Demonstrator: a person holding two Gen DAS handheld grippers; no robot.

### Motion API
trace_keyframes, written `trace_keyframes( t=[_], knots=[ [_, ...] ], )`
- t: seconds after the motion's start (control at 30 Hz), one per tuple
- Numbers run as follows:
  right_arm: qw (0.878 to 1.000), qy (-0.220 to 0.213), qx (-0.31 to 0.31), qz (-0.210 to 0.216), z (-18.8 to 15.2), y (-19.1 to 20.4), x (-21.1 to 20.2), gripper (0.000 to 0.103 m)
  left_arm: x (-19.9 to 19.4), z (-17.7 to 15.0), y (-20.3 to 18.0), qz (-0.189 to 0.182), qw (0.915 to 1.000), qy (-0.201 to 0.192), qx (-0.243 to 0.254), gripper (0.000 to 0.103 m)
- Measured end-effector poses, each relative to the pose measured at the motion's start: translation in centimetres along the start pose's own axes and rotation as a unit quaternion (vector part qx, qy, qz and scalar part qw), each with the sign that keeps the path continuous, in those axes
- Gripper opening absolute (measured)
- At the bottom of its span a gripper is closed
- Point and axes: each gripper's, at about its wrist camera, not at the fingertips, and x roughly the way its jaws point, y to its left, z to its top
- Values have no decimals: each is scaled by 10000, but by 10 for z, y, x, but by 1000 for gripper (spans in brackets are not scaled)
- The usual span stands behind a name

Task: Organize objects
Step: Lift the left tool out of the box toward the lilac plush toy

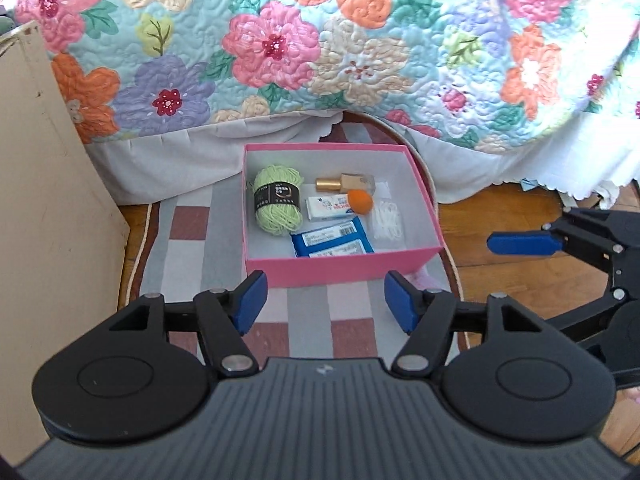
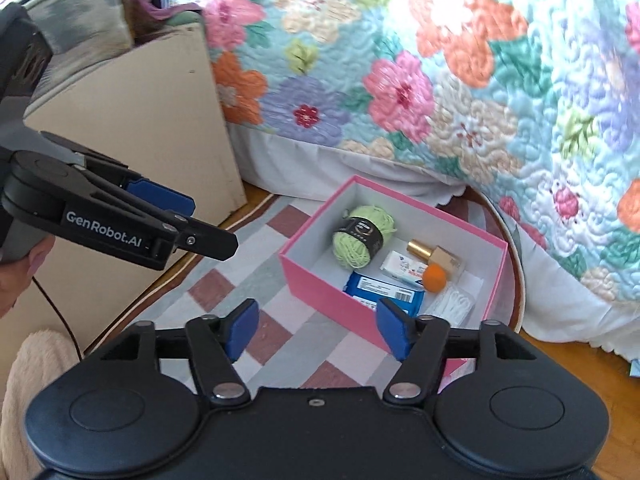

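Observation:
A pink box [image 1: 340,266] stands open on a checked rug; it also shows in the right wrist view [image 2: 320,280]. Inside lie a green yarn ball [image 1: 276,200], a gold-capped bottle [image 1: 344,183], an orange ball [image 1: 359,201], a white packet [image 1: 328,208], a blue tissue pack [image 1: 332,242] and a bag of white loops [image 1: 386,222]. My left gripper [image 1: 326,304] is open and empty, just in front of the box's near wall. My right gripper [image 2: 316,330] is open and empty, near the box's near corner. It also shows at the right edge of the left wrist view [image 1: 560,240].
The checked rug [image 1: 200,240] lies on a wooden floor [image 1: 520,220]. A bed with a floral quilt [image 1: 320,40] hangs behind the box. A beige cabinet [image 1: 48,220] stands at the left. A fluffy beige thing [image 2: 32,368] lies at the lower left of the right wrist view.

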Motion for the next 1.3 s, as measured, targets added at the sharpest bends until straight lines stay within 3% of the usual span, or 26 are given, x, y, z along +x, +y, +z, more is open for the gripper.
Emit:
trace_keyframes(
  t=[0.33,0.6,0.97,1.3],
  knots=[
    [9988,-116,-470,88,-26,13,-42,85,-32,-30,-25,-68,9999,-24,96,78],
    [9972,-12,-709,239,-59,14,-48,88,-17,-53,-46,-211,9996,116,126,86],
    [9965,85,-695,465,-107,-7,-5,88,70,-80,-53,-361,9986,371,-92,90],
    [9964,315,-752,-223,-149,-57,86,88,170,-94,-44,-442,9971,394,-486,90]
  ],
)
